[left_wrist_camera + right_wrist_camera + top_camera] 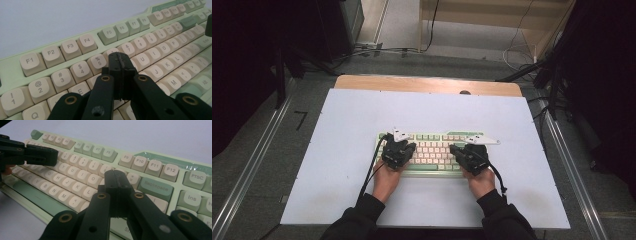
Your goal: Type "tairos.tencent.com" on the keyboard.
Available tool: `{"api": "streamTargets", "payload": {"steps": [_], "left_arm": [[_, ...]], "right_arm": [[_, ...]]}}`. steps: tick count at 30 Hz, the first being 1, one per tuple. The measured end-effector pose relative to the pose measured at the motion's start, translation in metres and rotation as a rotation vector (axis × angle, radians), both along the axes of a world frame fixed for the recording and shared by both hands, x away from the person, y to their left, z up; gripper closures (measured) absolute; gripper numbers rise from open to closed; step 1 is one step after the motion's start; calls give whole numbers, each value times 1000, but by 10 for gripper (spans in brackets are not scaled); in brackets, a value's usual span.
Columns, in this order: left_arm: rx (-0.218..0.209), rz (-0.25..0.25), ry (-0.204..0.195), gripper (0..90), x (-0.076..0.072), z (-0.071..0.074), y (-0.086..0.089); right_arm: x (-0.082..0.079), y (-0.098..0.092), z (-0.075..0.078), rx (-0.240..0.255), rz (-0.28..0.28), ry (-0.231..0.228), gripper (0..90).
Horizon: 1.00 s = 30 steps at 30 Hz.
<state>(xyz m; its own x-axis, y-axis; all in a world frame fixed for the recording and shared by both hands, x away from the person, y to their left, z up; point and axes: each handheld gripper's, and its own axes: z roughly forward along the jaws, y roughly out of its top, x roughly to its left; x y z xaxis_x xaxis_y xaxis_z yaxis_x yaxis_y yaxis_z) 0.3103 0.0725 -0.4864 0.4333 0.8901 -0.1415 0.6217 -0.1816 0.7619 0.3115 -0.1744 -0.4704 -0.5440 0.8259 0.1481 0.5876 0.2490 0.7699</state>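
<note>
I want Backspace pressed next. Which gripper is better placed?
Right. The right gripper, jaws shut, hovers just beside Backspace; the left gripper sits over the keyboard's number-row end.

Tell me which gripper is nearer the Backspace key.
Right. The right gripper hovers just beside the Backspace key; the left gripper sits over the keyboard's opposite end.

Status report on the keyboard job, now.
Left gripper shut, over the number row. Right gripper shut, near Backspace. Keyboard flat on the white mat. Nothing in the way.
</note>
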Motion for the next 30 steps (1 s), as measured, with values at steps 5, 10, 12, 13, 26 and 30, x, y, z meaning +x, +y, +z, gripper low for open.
{"api": "streamTargets", "payload": {"steps": [5,10,12,13,26,30], "left_arm": [[5,-3,8,900,1,-2,-1],[-31,-3,-6,900,0,3,2],[-44,1,-10,900,-1,4,4],[-48,1,-10,900,-1,5,4],[-88,42,-31,900,-9,11,23],[-90,55,-28,900,-11,10,29]], "right_arm": [[0,0,0,1,2,-1,878],[0,-1,1,4,-2,-2,878],[0,-1,1,4,-4,-1,878],[0,-1,1,3,-3,-4,878],[-2,0,1,3,7,-12,878],[-2,1,0,1,12,-15,878]]}}
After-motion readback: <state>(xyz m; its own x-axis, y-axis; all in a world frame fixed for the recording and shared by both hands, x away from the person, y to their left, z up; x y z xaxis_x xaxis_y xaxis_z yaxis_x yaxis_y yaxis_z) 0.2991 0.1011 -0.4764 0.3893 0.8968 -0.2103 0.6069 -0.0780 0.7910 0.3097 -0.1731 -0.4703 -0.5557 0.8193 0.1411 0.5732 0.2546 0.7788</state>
